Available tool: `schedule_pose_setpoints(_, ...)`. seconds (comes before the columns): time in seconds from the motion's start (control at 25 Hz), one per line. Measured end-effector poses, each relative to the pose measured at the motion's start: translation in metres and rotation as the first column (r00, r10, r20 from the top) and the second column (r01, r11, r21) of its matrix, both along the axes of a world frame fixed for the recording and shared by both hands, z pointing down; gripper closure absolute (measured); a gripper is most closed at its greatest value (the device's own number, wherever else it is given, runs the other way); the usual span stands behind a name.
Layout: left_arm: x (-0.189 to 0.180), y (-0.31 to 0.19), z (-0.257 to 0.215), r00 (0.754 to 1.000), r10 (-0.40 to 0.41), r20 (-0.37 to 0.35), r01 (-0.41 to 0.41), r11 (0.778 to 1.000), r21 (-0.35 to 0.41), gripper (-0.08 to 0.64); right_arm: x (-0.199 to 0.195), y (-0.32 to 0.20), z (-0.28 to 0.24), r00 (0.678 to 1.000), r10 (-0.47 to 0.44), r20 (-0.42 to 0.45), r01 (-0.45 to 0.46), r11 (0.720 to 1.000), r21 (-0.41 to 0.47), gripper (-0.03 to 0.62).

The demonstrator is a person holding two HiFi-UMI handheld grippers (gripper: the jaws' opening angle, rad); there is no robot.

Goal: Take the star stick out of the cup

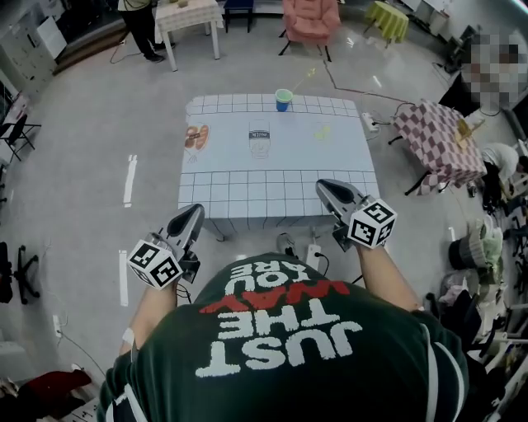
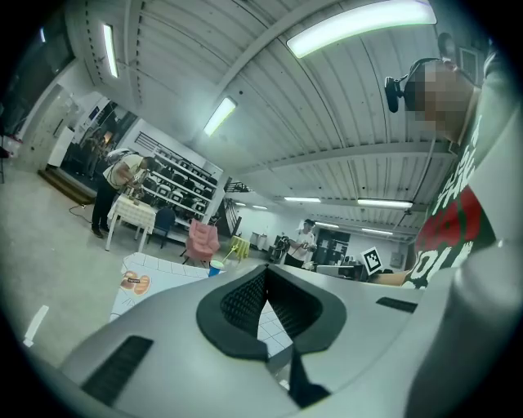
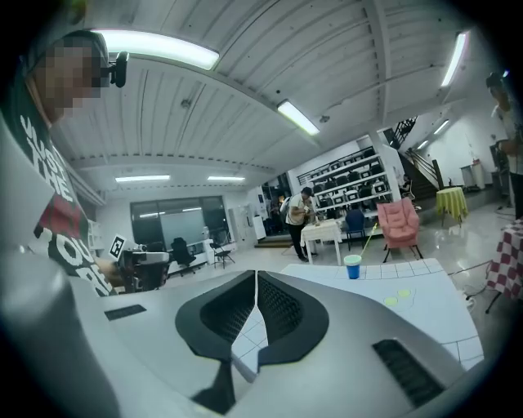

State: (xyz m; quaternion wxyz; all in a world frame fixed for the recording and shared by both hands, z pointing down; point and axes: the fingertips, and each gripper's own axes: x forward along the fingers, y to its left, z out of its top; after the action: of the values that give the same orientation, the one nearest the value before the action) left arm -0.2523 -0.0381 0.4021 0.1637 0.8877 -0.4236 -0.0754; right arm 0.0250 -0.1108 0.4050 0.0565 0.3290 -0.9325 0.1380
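A blue cup with a green rim (image 1: 283, 100) stands at the far edge of the white gridded table (image 1: 247, 194). A thin yellow-green star stick (image 1: 302, 81) leans out of it toward the upper right. The cup (image 2: 215, 267) shows small and far in the left gripper view, and the cup (image 3: 352, 266) with the stick (image 3: 370, 240) also shows far off in the right gripper view. My left gripper (image 1: 196, 212) and right gripper (image 1: 324, 188) hover at the table's near edge, far from the cup. Both are shut with nothing between the jaws: left gripper (image 2: 265, 270), right gripper (image 3: 256, 276).
The tablecloth carries a bread print (image 1: 196, 136), a cup outline (image 1: 259, 138) and a yellow print (image 1: 322, 131). A checkered table (image 1: 437, 142) stands to the right, with a power strip (image 1: 369, 122) on the floor beside it. Beyond are a pink armchair (image 1: 311, 18) and a person (image 1: 140, 25) at another table.
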Motion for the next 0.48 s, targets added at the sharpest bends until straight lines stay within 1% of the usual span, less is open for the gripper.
schedule_pose_setpoints(0.16,0.043,-0.059,0.009,1.000,-0.020,0.024,0.020,1.000,-0.002,0.549,0.034,-0.069,0.018,0.999,-0.049,0.000,0.049,0.999,0.006,0.557)
schedule_pose_setpoints(0.28,0.066,-0.122,0.016,0.998,-0.059,0.008,0.060,0.998,-0.029,0.549,0.050,-0.133,0.030,0.997,-0.075,-0.001,0.075,0.997,-0.010,0.557)
schedule_pose_setpoints(0.4,0.094,-0.191,0.021,0.996,-0.089,-0.018,0.088,0.994,-0.062,0.549,0.071,-0.199,0.035,0.995,-0.101,0.021,0.101,0.994,-0.032,0.557)
schedule_pose_setpoints(0.48,0.110,-0.233,0.025,0.995,-0.099,-0.003,0.098,0.993,-0.070,0.549,0.085,-0.240,0.038,0.993,-0.113,0.025,0.114,0.993,-0.039,0.557)
